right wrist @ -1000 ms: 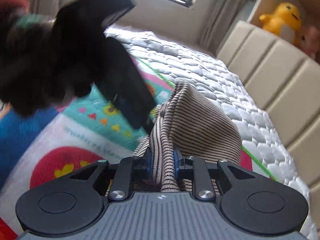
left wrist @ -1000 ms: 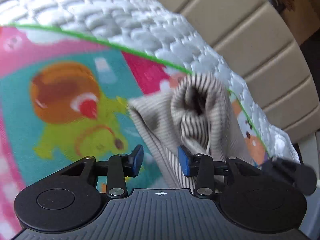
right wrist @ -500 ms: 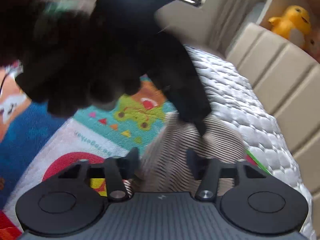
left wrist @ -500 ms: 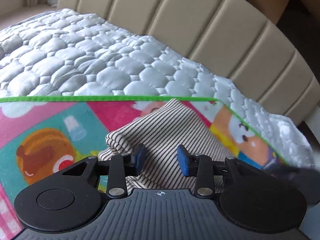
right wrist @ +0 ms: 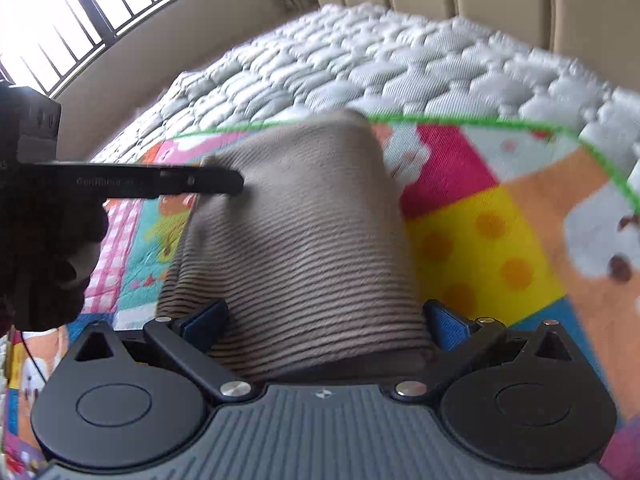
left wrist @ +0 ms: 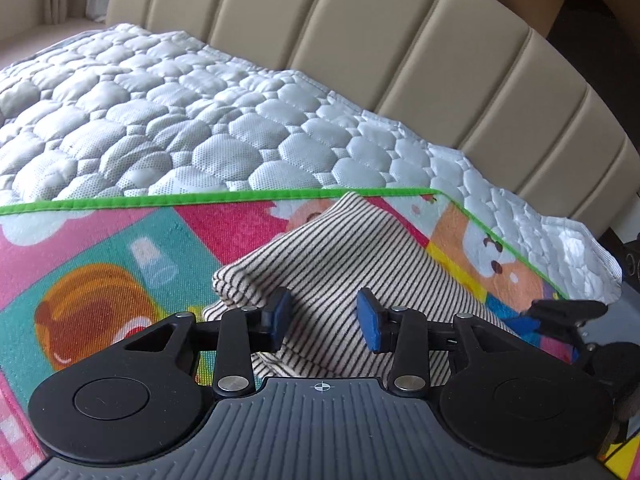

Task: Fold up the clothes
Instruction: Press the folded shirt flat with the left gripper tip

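A beige garment with thin dark stripes (left wrist: 344, 256) lies folded on a colourful cartoon play mat (left wrist: 100, 264) on the bed. It also shows in the right wrist view (right wrist: 304, 240), blurred. My left gripper (left wrist: 323, 315) is open just above the garment's near edge, holding nothing. My right gripper (right wrist: 325, 322) is wide open, its fingers either side of the garment's near end, not gripping it. The left gripper's black finger (right wrist: 160, 181) reaches in from the left in the right wrist view, touching the garment's far left corner.
The mat has a green edge (left wrist: 200, 199) and lies on a white quilted mattress cover (left wrist: 180, 120). A beige padded headboard (left wrist: 400, 52) stands behind. A barred window (right wrist: 80, 8) is at the far left in the right wrist view.
My right gripper has opened and let go of the striped garment, which now lies flat on the mat. Both grippers have drawn back a little; the left has stayed open.
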The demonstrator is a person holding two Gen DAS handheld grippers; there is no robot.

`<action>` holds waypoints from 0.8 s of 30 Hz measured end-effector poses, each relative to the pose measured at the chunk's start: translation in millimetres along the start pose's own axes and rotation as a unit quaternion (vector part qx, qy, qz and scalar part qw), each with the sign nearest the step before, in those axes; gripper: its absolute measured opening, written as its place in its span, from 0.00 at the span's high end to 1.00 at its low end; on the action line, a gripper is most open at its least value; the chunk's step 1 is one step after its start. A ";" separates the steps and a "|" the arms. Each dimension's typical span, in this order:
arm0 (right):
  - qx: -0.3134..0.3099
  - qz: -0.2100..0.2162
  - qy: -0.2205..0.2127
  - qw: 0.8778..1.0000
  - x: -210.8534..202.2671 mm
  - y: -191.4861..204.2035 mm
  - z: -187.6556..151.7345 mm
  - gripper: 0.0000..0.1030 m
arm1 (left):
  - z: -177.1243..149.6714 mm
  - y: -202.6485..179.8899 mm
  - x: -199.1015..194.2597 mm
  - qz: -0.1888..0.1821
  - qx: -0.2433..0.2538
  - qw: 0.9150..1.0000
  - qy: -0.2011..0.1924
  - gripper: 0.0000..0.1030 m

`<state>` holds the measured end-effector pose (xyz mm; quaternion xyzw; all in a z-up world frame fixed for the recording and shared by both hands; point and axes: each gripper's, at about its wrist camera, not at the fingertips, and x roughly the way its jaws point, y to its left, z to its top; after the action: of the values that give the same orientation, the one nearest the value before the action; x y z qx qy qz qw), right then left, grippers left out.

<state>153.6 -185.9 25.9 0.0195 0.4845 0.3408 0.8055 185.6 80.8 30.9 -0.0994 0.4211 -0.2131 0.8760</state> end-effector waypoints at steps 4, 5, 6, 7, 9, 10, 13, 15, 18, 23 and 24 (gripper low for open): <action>-0.027 0.089 -0.047 0.995 -32.0 23.0 11.0 0.00 | 2.2 9.1 1.9 0.009 -0.011 1.000 0.001 0.54; -0.037 0.093 -0.052 0.994 -36.1 26.3 13.4 0.00 | 3.0 12.6 2.4 0.012 -0.016 1.000 0.000 0.53; -0.047 0.090 -0.053 0.993 -37.7 28.5 14.6 0.00 | 3.8 15.9 2.9 0.010 -0.022 1.000 0.000 0.52; -0.056 0.087 -0.055 0.993 -39.4 30.8 15.8 0.00 | 4.4 17.8 3.3 0.006 -0.026 1.000 0.001 0.52; -0.067 0.050 -0.036 0.996 -30.2 31.0 8.8 0.00 | 5.3 18.7 3.9 -0.001 -0.027 1.000 0.003 0.52; -0.071 0.027 -0.023 0.997 -24.1 30.6 4.2 0.00 | 5.3 16.6 4.0 -0.002 -0.021 1.000 0.004 0.52; -0.100 -0.029 0.010 0.995 -6.9 31.4 -11.5 0.00 | 3.5 9.7 4.4 0.004 -0.004 1.000 0.004 0.52; -0.124 -0.043 0.014 0.991 -3.0 34.1 -19.2 0.00 | 2.7 8.8 4.8 0.005 -0.002 1.000 0.003 0.52; -0.152 -0.048 0.005 0.987 -5.0 40.4 -26.6 0.00 | 2.3 9.3 4.9 0.005 -0.003 1.000 0.003 0.52; -0.164 -0.003 -0.047 0.985 -25.3 44.4 -24.5 0.00 | 0.9 10.5 5.5 0.009 -0.001 1.000 0.001 0.52; -0.164 0.004 -0.059 0.985 -30.2 44.0 -22.6 0.00 | 0.7 11.8 5.6 0.008 -0.002 1.000 0.000 0.51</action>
<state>103.4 -176.0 53.1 -0.0911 0.3732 0.4170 0.8238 192.7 88.7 23.2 -0.0973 0.4226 -0.2053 0.8774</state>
